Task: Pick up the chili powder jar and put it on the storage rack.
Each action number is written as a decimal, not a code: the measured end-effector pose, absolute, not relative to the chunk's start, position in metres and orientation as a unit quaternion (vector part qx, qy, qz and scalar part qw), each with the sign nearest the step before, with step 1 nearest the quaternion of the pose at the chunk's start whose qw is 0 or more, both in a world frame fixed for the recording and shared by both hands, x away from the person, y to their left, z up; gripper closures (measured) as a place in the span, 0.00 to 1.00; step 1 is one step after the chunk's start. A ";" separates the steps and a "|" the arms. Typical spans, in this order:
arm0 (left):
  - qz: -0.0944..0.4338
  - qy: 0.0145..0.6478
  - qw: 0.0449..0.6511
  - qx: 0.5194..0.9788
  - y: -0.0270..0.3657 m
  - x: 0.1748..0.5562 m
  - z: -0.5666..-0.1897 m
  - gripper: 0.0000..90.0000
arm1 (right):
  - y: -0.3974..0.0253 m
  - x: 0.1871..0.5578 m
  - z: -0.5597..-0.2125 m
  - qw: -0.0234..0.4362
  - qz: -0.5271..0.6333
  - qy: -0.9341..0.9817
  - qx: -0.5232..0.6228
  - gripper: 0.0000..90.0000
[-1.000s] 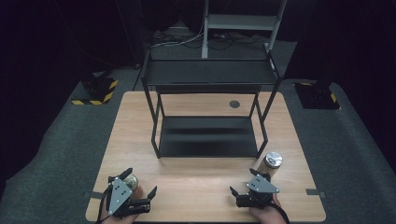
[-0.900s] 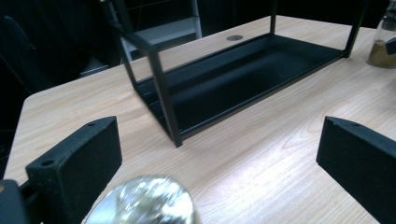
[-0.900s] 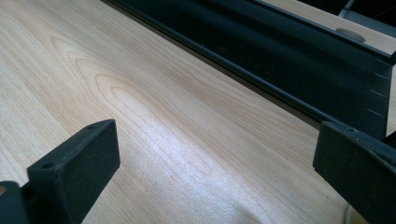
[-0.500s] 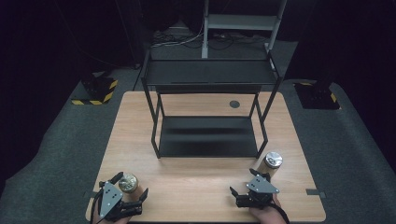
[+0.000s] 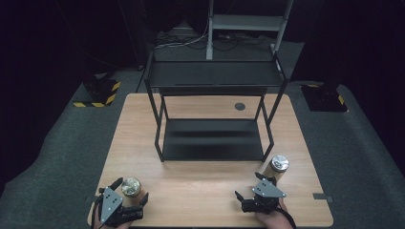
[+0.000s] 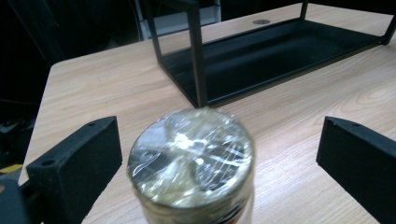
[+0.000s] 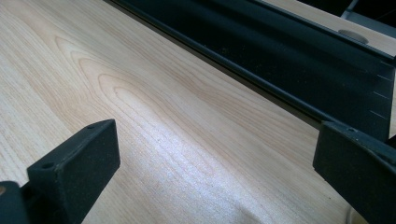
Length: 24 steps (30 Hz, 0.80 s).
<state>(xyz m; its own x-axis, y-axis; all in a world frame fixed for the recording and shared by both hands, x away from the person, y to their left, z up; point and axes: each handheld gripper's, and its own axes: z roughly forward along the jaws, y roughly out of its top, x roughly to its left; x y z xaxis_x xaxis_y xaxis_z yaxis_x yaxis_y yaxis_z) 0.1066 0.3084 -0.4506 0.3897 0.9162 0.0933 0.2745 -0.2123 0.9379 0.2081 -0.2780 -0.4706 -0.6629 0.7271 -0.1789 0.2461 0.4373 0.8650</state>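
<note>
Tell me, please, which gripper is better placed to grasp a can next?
Left. The left gripper is open with a can between its jaws. The right gripper faces bare table.

**Two cans, two grippers at the near edge**

On the light wooden table (image 5: 210, 181), the left hand-held gripper (image 5: 130, 196) bracketed a gold-topped can (image 5: 131, 187). The right hand-held gripper (image 5: 248, 198) lay just beside a silver-topped can (image 5: 278, 165). A black two-tier metal rack (image 5: 214, 112) stood behind.

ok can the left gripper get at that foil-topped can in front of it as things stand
Probably yes. In the left gripper view the can stands upright between the open jaws of the left gripper, with clear gaps on both sides and nothing in between; the black shelf sits well behind it.
</note>
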 end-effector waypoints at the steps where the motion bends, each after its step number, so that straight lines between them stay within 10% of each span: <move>1: 0.348 0.431 0.459 0.694 0.309 0.107 -0.451 0.01 | -0.278 0.208 -0.471 0.276 0.435 0.801 0.304 0.00; 24: 0.315 0.456 0.483 0.678 0.329 0.114 -0.462 0.27 | -0.279 0.208 -0.471 0.276 0.436 0.801 0.304 0.00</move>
<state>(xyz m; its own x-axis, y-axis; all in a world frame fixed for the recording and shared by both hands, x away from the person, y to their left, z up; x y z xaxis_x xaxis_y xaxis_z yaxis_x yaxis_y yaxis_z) 0.1137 0.3290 -0.4619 0.3864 0.9222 -0.0131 0.3151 -0.1186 0.9416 0.2082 -0.2788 -0.4708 -0.6636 0.7270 -0.1762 0.2459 0.4344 0.8665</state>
